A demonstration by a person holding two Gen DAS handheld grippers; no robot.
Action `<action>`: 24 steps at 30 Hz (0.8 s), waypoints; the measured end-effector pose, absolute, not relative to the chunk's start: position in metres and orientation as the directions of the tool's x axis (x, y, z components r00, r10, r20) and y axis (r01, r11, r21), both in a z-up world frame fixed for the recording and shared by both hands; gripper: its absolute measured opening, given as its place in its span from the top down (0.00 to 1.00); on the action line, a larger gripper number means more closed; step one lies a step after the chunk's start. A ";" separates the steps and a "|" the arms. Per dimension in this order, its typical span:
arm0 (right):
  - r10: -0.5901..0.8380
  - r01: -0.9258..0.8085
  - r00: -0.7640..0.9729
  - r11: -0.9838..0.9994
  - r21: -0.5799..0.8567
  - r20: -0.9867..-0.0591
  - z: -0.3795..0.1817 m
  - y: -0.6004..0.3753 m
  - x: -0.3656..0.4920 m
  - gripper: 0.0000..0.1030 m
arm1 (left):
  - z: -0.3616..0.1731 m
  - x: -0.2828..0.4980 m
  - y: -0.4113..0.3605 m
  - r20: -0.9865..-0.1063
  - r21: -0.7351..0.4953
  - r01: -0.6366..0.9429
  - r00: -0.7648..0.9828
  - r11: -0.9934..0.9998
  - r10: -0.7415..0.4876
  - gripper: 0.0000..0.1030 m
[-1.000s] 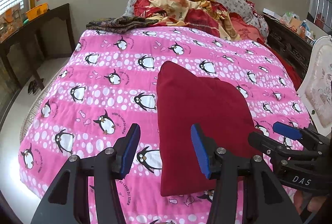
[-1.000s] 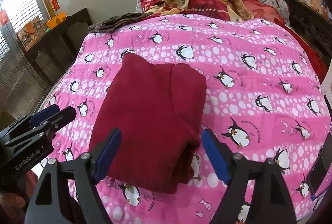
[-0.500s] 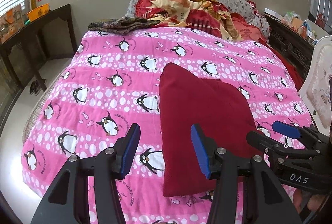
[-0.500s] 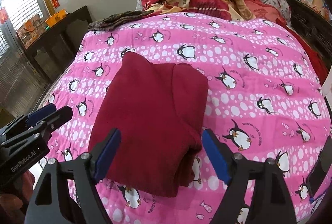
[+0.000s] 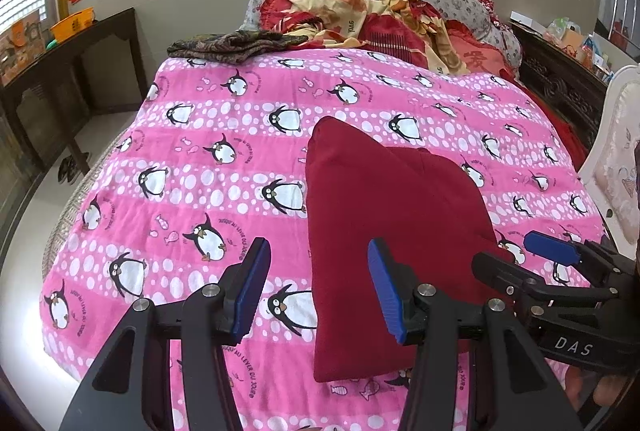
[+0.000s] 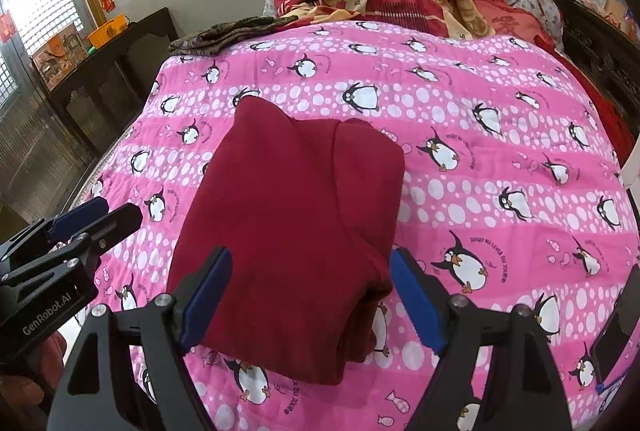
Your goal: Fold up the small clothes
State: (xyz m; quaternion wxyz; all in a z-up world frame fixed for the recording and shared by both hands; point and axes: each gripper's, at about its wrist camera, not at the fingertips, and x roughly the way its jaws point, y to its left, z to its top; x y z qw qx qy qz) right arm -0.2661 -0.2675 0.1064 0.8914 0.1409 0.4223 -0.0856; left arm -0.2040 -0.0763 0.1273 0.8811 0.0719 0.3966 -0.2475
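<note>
A dark red garment point(image 5: 384, 215) lies folded into a compact stack on the pink penguin quilt point(image 5: 200, 159); it also shows in the right wrist view point(image 6: 288, 215). My left gripper point(image 5: 318, 289) is open and empty, hovering above the stack's near left edge. My right gripper point(image 6: 310, 301) is open and empty, hovering above the stack's near end, its jaws standing to either side of it. Each gripper shows at the edge of the other's view.
A heap of red and yellow bedding point(image 5: 380, 15) and a dark patterned cloth point(image 5: 236, 45) lie at the head of the bed. A dark wooden table point(image 5: 68, 71) stands left. A white upholstered chair point(image 5: 616, 151) stands right.
Both grippers have drawn back and risen slightly from the folded garment. The garment has not moved and both stay open.
</note>
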 end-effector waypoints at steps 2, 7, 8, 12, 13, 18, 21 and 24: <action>-0.030 0.272 0.626 0.945 0.182 -0.779 0.105 -0.268 -0.266 0.18 | 0.126 -0.202 -0.078 -0.739 -0.070 0.491 0.559 0.868 -0.376 0.70; -0.025 0.278 0.619 0.942 0.189 -0.785 0.102 -0.272 -0.263 0.18 | 0.122 -0.200 -0.080 -0.744 -0.068 0.490 0.555 0.869 -0.372 0.70; -0.025 0.280 0.619 0.941 0.191 -0.785 0.102 -0.272 -0.263 0.18 | 0.121 -0.199 -0.081 -0.745 -0.068 0.490 0.554 0.869 -0.371 0.70; -0.018 0.283 0.612 0.938 0.198 -0.791 0.097 -0.274 -0.261 0.18 | 0.118 -0.197 -0.081 -0.751 -0.066 0.491 0.549 0.869 -0.367 0.70; -0.017 0.283 0.610 0.938 0.199 -0.792 0.096 -0.274 -0.260 0.18 | 0.117 -0.197 -0.082 -0.752 -0.065 0.491 0.548 0.868 -0.366 0.70; -0.013 0.279 0.607 0.940 0.198 -0.795 0.094 -0.273 -0.257 0.18 | 0.116 -0.194 -0.083 -0.754 -0.064 0.494 0.545 0.867 -0.366 0.70; -0.012 0.280 0.602 0.939 0.198 -0.798 0.093 -0.273 -0.255 0.18 | 0.115 -0.192 -0.083 -0.756 -0.060 0.495 0.544 0.867 -0.363 0.70; -0.010 0.283 0.601 0.938 0.201 -0.799 0.092 -0.275 -0.254 0.18 | 0.115 -0.191 -0.084 -0.756 -0.056 0.497 0.545 0.866 -0.362 0.70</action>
